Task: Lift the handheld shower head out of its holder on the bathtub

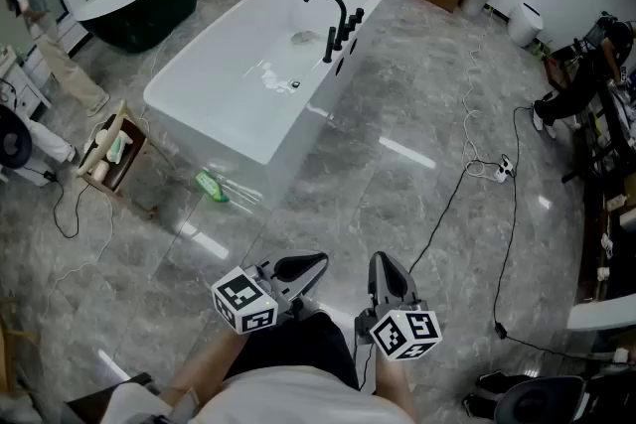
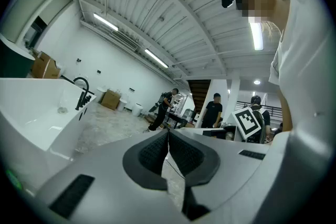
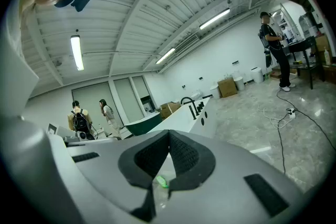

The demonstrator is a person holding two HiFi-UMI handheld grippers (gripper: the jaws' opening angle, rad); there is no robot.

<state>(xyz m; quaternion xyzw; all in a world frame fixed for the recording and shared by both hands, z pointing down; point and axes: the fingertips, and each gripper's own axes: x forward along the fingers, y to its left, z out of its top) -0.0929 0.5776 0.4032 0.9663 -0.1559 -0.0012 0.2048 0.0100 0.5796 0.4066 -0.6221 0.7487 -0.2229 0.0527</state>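
Too small to tell apart (far off): bathtub fittings [image 1: 348,27].

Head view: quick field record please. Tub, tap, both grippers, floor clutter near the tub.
tub: white, on the floor ahead, well clear of both grippers
tap: black, on the tub's right rim; shower head not distinguishable among the fittings
left gripper: fingers shut, empty, low by the person's body
right gripper: fingers shut, empty, beside the left
floor: green item at the tub's near corner; cable to the right
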